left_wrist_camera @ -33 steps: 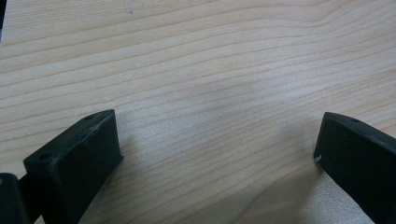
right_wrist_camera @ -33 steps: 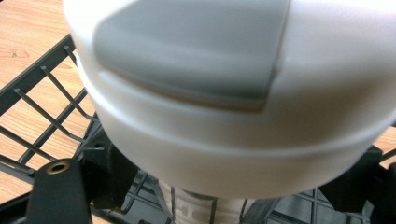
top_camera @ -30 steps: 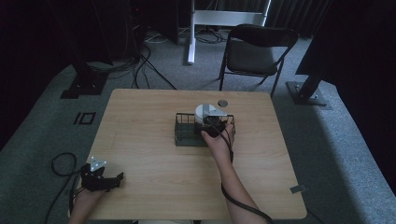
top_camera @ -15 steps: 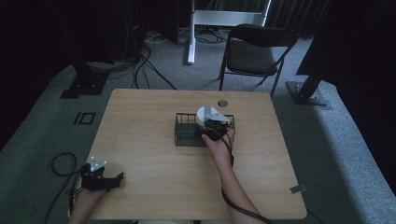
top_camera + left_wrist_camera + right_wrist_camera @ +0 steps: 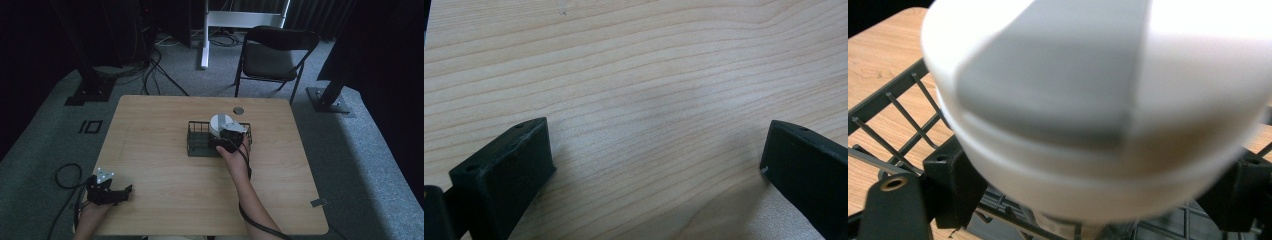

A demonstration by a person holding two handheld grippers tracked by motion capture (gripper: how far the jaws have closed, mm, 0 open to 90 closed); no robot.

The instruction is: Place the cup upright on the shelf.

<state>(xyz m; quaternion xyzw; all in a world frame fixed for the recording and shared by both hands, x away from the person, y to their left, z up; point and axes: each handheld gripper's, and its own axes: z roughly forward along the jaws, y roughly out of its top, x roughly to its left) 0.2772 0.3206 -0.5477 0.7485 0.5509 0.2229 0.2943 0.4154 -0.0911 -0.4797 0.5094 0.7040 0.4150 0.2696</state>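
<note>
Right tongs [image 5: 226, 134] clamped on a white container [image 5: 218, 122], jaws on either side of it, held over the right end of the black wire basket [image 5: 200, 142] (container blurred in the right gripper view). Risk as I see it: smooth rounded sides, so it could slip or snag the basket wires. Left tongs [image 5: 120, 192] wide open, empty, at the surface [image 5: 160, 120] near-left corner.

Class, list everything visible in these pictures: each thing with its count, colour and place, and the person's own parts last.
Table: one, light wood, centre.
Wire basket: one, black, on the table.
Round container: one, white and grey, at the basket, between the right gripper's fingers.
Small disc: one, dark, near the table's far edge.
Folding chair: one, black, beyond the table.
Left gripper: black, open, near table corner.
Right gripper: black, at the basket.
</note>
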